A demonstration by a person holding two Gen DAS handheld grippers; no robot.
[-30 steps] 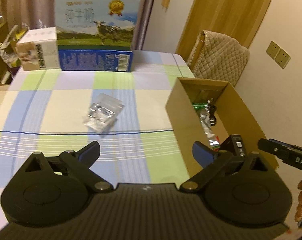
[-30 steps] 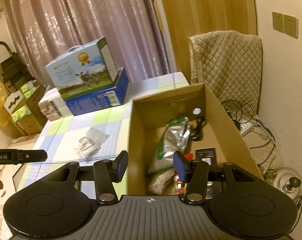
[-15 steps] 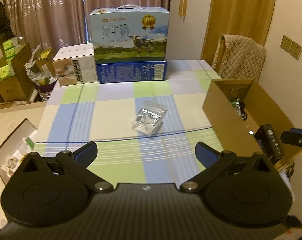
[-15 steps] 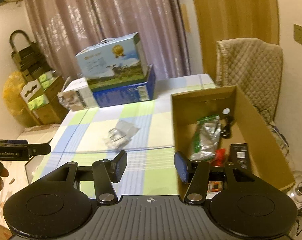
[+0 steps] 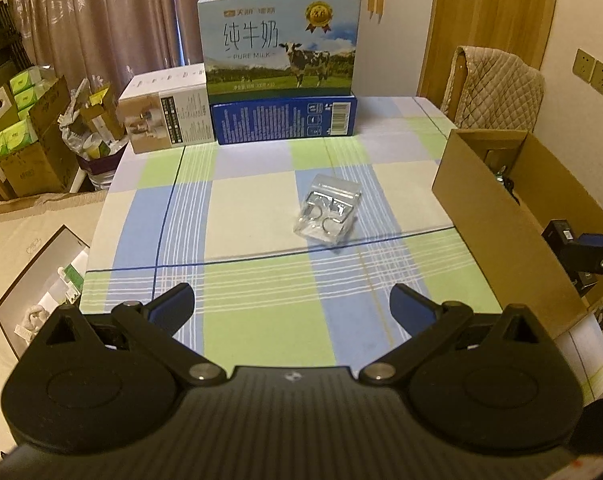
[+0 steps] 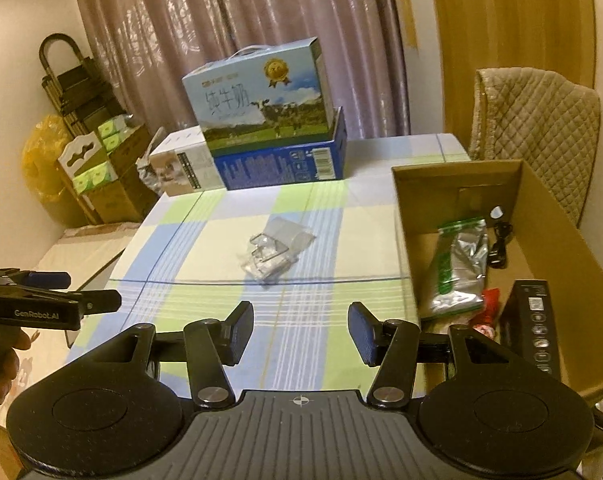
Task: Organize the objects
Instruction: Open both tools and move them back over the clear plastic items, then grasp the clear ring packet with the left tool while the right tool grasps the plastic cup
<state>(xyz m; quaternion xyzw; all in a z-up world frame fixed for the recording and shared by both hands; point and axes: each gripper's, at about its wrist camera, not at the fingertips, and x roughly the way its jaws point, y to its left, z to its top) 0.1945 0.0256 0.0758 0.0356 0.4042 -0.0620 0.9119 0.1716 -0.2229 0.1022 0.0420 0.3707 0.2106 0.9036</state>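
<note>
You had two grippers in view, the left gripper [image 5: 291, 308] and the right gripper [image 6: 300, 330]. On the checked table [image 5: 261, 332] one clear plastic package [image 5: 328, 214] lay, and three cartons stood: one milk carton [image 5: 279, 42], one blue box [image 5: 285, 118], one white box [image 5: 167, 114]. One open cardboard box [image 6: 557, 240] held one silver pouch [image 6: 461, 268], one black cable [image 6: 499, 246] and one black box [image 6: 535, 326].

Clear plastic packet [image 5: 328, 213] lies flat mid-table on checked cloth, apart from cardboard box [image 6: 549, 216]. Box is open-topped, holding 1 silver-green pouch [image 6: 459, 266], black cable [image 6: 499, 244], black carton [image 6: 535, 328].
</note>
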